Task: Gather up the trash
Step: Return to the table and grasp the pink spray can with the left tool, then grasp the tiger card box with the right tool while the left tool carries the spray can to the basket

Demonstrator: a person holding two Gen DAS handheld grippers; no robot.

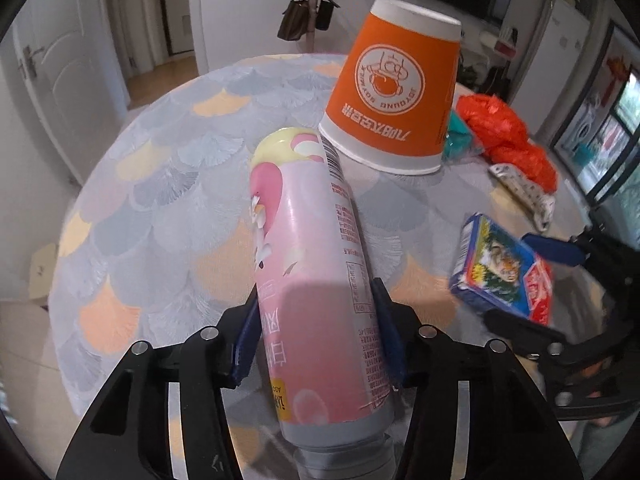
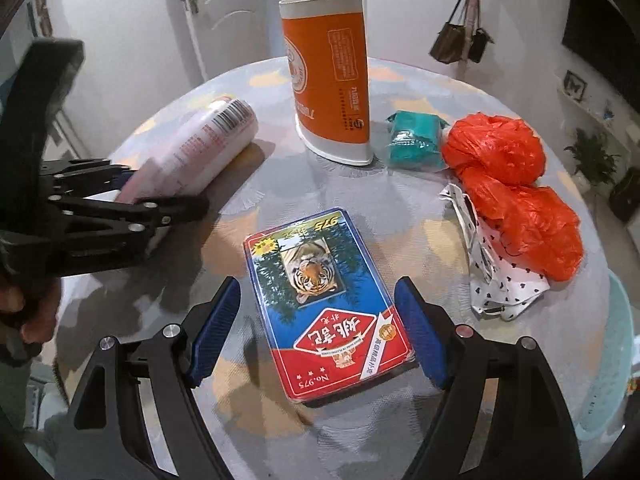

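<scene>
Pink and lying on its side, one bottle [image 1: 316,264] sits between the blue pads of the left gripper [image 1: 316,332], which press against both its flanks and pinch it near the capped end. Its far end touches the rim of one orange paper cup [image 1: 394,96] standing upside down on the round table [image 1: 160,184].

The right gripper [image 2: 320,332] is spread wide, its pads either side of one card box [image 2: 324,312] with a tiger picture; that box lies flat on the table between the pads, and there is a clear gap on each side, so nothing is gripped.

Beyond the box, from the right wrist view, lie one teal packet [image 2: 414,144] just beside the cup, one crumpled orange plastic bag [image 2: 512,196] next to it, and one white bag with dark spots [image 2: 496,280] partly under the orange one. A hand [image 2: 24,308] shows at the left edge, holding the left gripper's handle.
</scene>
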